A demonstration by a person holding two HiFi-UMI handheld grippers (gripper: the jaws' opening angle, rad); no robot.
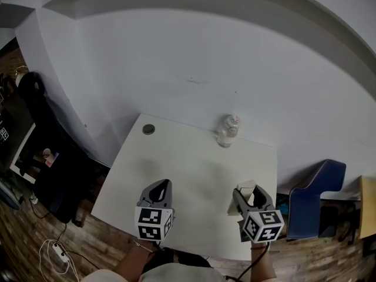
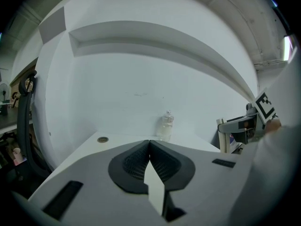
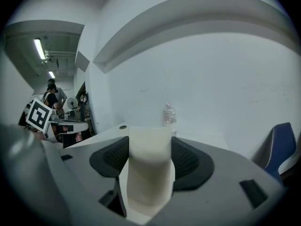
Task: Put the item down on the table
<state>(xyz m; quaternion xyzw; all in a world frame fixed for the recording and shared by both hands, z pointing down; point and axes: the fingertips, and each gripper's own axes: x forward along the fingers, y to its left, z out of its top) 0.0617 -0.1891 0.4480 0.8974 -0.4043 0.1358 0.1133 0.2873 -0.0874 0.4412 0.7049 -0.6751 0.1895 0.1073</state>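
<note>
Since the pale block point(image 3: 149, 173) sits clamped between the jaws of the right gripper point(image 3: 149, 145), its ribbed pads pressed against both sides, the putting-down has not yet happened; by my reading the whole of the task is left: lower the block to the table point(image 1: 194, 169), let the jaws part, and draw the gripper away. From the head view this gripper hangs over the near right part of the tabletop, close to the near edge, with its marker cube toward the person and its jaws pointing at the far edge; the block stands up between the jaws, and I cannot tell from any view whether its lower end touches the tabletop or is held just above it. The left gripper point(image 2: 149, 147) takes no part: its jaws are pressed together with nothing between them, and it is held over the near left part of the tabletop, about level with the other and well apart from it, also pointing at the far edge. A clear bottle point(image 1: 227, 130) stands at the far edge, to the right of the middle, and a small dark round thing point(image 1: 148, 129) lies near the far left corner; both are well away from the grippers, so the stretch of tabletop ahead of the block looks free for setting it down
</note>
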